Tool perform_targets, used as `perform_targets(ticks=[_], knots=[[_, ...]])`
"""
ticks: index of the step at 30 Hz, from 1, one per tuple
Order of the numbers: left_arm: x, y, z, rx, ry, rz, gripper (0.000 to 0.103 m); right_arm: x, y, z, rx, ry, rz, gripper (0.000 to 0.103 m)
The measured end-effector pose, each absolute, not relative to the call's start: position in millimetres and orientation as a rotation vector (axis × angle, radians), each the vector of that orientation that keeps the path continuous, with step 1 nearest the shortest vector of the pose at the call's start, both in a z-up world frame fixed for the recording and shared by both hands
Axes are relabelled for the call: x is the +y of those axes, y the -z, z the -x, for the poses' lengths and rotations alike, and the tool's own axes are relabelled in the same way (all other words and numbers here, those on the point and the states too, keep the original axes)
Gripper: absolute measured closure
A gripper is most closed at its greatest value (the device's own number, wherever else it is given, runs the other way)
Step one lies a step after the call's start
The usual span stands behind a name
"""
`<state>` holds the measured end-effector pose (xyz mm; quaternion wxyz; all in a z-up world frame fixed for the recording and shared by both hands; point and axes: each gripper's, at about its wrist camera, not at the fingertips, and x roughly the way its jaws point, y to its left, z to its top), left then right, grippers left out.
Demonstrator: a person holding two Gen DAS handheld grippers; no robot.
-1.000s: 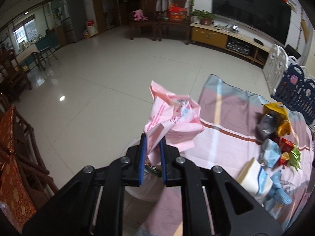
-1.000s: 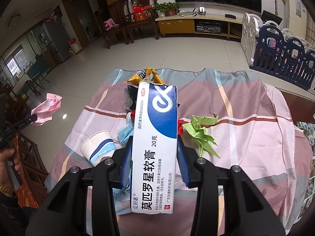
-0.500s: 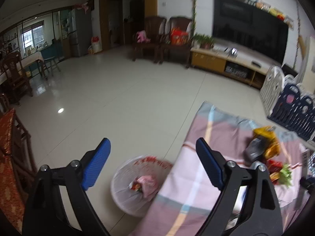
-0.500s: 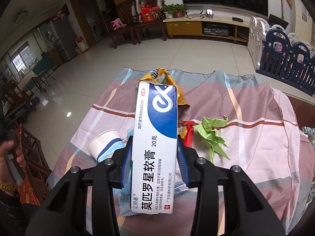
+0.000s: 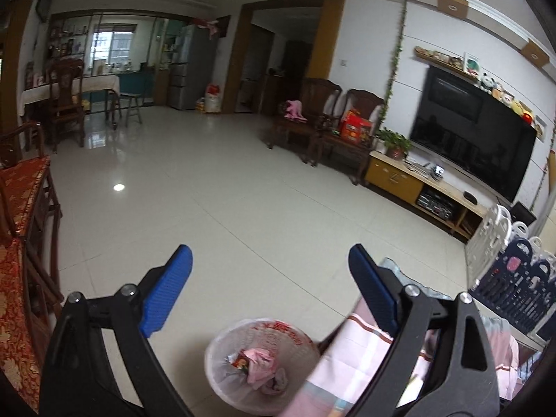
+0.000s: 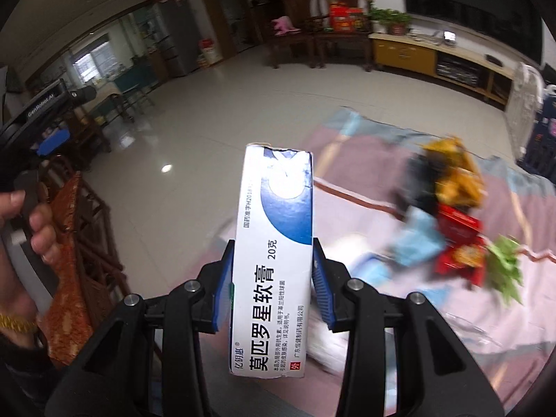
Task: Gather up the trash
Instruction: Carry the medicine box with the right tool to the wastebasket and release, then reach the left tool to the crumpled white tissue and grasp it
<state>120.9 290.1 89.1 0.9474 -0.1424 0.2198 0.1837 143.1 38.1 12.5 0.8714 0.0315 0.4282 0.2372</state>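
My left gripper [image 5: 271, 292] stands open and empty, raised above a white mesh trash bin [image 5: 262, 359] on the floor. A crumpled pink wrapper [image 5: 260, 365] lies inside the bin with other scraps. My right gripper [image 6: 271, 267] is shut on a white and blue ointment box [image 6: 274, 257], held upright over the edge of the cloth-covered table [image 6: 365, 160]. On the cloth, blurred, lie a yellow wrapper [image 6: 455, 173], a red packet [image 6: 458, 239], a light blue mask [image 6: 417, 239] and green folded paper [image 6: 507, 271]. The left gripper [image 6: 52, 140] also shows at the far left, held by a hand [image 6: 31, 229].
Wooden chairs with red cushions [image 5: 17, 229] stand at the left. Tiled floor [image 5: 243, 191] stretches toward two dark chairs [image 5: 333, 128] and a TV cabinet [image 5: 417, 180]. A playpen fence [image 5: 514, 278] stands at the right.
The left gripper opened and let go of the pink wrapper, which now lies in the bin; it then rose and tilted up. The right gripper swung left with the box, toward the table's edge.
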Motion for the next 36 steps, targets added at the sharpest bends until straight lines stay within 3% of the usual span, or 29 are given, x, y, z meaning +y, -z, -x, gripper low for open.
perform_targets(ticks=[8, 10, 12, 15, 20, 25, 28, 36], knots=[[358, -84, -98, 0.44, -0.504, 0.381, 0.012, 172, -10, -193, 0.914, -0.631, -0.035, 0.061], [366, -82, -98, 0.449, -0.513, 0.405, 0.012, 193, -1, -204, 0.911, -0.641, -0.008, 0.057], [369, -80, -98, 0.453, -0.502, 0.411, 0.012, 204, 10, -216, 0.919, -0.605, 0.016, 0.044], [362, -82, -100, 0.456, -0.476, 0.379, 0.012, 195, 11, -222, 0.915, -0.56, -0.044, 0.038], [349, -83, -109, 0.46, -0.429, 0.344, 0.012, 140, -27, -189, 0.843, -0.591, -0.161, 0.038], [318, -82, -124, 0.51, -0.333, 0.303, 0.012, 42, -82, -128, 0.667, -0.488, -0.091, 0.022], [280, -80, -136, 0.545, -0.254, 0.229, 0.012, -34, -102, -97, 0.59, -0.322, -0.042, 0.019], [124, -42, -156, 0.784, 0.214, 0.09, 0.012, -187, -77, -49, 0.652, -0.024, -0.182, 0.018]])
